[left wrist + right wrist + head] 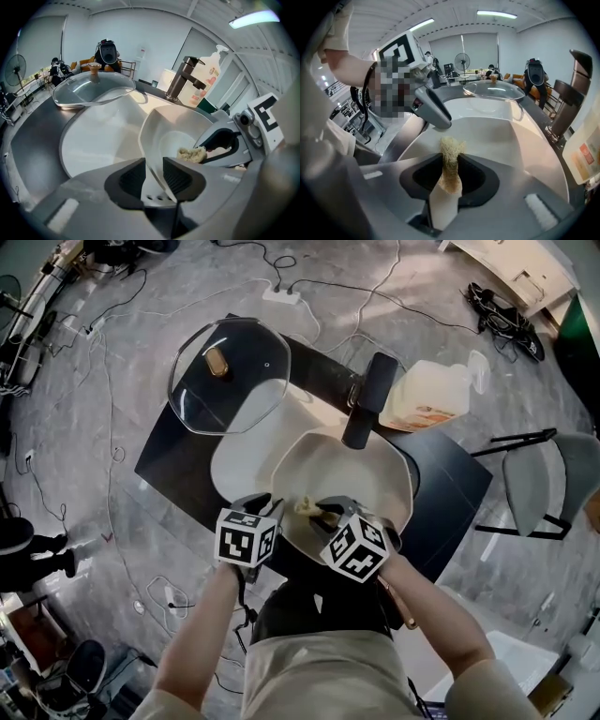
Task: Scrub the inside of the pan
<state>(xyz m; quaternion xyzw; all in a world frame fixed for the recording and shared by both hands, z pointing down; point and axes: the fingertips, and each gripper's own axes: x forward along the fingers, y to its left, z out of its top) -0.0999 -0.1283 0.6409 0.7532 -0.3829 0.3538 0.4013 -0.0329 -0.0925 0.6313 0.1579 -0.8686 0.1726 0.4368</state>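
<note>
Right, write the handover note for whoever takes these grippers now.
Left gripper: jaws shut on the near rim of the pan, holding it tilted over the sink.
Right gripper: jaws shut on the fibrous scrubber, which is inside the pan.
Glass lid rests on the counter at the sink's edge. The soap bottle sits by the faucet.
Done: pan and scrubber gripped, scrubber in place.
Left: scrub the inside. How much is already scrubbed can't be told.
</note>
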